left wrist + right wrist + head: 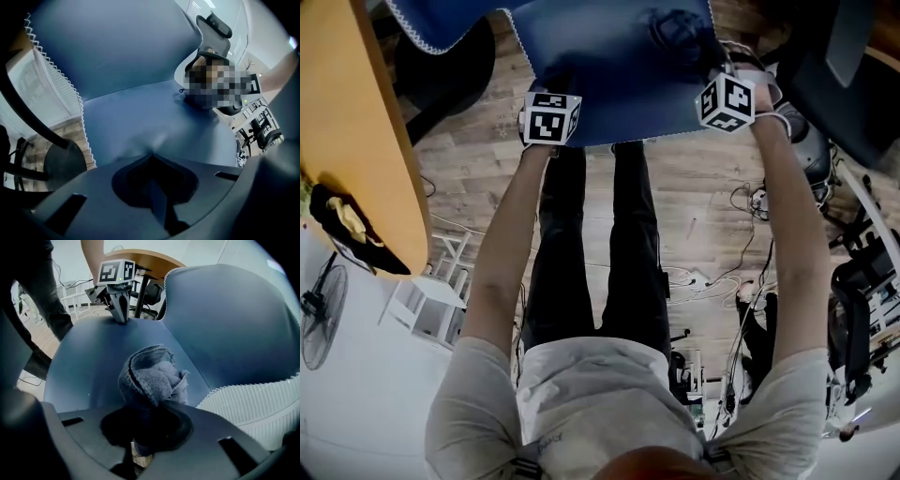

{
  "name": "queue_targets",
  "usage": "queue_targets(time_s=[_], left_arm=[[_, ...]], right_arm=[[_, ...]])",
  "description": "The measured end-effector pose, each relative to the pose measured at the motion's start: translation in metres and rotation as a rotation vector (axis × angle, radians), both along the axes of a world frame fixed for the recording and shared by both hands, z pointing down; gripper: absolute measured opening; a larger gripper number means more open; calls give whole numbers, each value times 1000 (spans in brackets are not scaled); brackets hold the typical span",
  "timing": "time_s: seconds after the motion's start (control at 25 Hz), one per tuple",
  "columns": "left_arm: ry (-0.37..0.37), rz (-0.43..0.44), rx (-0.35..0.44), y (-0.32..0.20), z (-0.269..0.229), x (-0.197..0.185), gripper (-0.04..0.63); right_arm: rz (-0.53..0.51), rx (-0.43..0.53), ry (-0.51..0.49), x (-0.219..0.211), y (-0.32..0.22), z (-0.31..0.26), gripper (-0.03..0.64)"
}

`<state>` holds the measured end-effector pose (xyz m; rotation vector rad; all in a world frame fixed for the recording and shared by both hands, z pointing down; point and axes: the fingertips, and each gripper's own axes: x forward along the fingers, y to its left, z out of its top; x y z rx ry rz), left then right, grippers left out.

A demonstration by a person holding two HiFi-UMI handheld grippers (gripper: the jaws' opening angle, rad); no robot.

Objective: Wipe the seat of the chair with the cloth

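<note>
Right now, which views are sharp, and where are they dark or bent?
Head view: evenly lit, sharp. Left gripper view: strong fisheye bend, dark corners, the jaws dim and soft. Right gripper view: cloth sharp, seat evenly lit, corners dark.

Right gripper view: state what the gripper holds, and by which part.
The right gripper is shut on the grey cloth, pinching its bunched near end; the rest lies on the chair seat.

Orange table (352,131), black fan (321,319), floor cables (703,281).
</note>
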<state>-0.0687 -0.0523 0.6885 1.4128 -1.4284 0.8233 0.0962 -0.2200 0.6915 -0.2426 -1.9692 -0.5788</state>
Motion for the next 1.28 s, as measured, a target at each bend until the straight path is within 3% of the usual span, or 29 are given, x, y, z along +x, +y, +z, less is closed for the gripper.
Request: queue_targets(time_s=[0.6,1.0,1.16,1.28], left_arm=[[-26,40,-15,-2,3,0,28],[-6,64,-31,-3,4,2,28],[-20,69,-45,-2,5,0,28],[-8,69,-28,-2,6,1,28]], right_arm=[[66,14,12,52,45,1,57],[167,9,48,89,80,1,57],[292,14,62,95,93,2,57],[559,-26,53,99,94,1,57]])
